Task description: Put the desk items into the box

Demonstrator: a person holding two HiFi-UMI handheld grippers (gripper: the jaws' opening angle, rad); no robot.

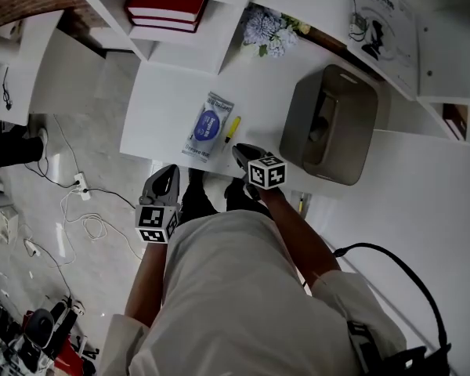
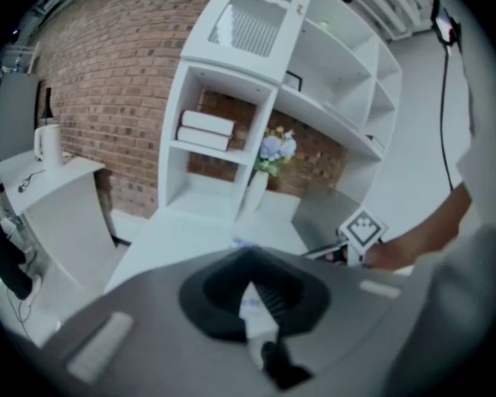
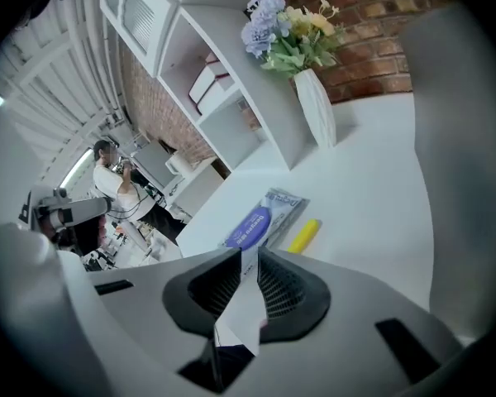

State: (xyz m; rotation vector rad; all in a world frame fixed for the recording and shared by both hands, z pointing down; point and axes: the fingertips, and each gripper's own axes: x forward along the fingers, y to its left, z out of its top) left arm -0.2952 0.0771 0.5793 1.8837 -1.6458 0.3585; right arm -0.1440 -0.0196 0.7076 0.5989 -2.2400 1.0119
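Note:
A blue-and-white packet (image 1: pixel 208 125) (image 3: pixel 260 220) lies flat on the white desk (image 1: pixel 164 100), with a yellow marker (image 1: pixel 232 128) (image 3: pixel 304 235) just to its right. The grey open box (image 1: pixel 333 124) (image 2: pixel 322 213) stands further right. My right gripper (image 1: pixel 244 153) (image 3: pixel 246 284) hangs over the desk's front edge, just short of the marker and packet. A narrow gap shows between its jaws and nothing is in it. My left gripper (image 1: pixel 166 175) (image 2: pixel 250 292) is off the desk's front edge, left of the right one, jaws shut and empty.
A white vase of flowers (image 3: pixel 314 106) (image 1: pixel 270 30) stands at the back of the desk against white shelving with red books (image 1: pixel 164 10). Cables (image 1: pixel 82 218) lie on the floor to the left. A person (image 3: pixel 116 180) stands far off in the room.

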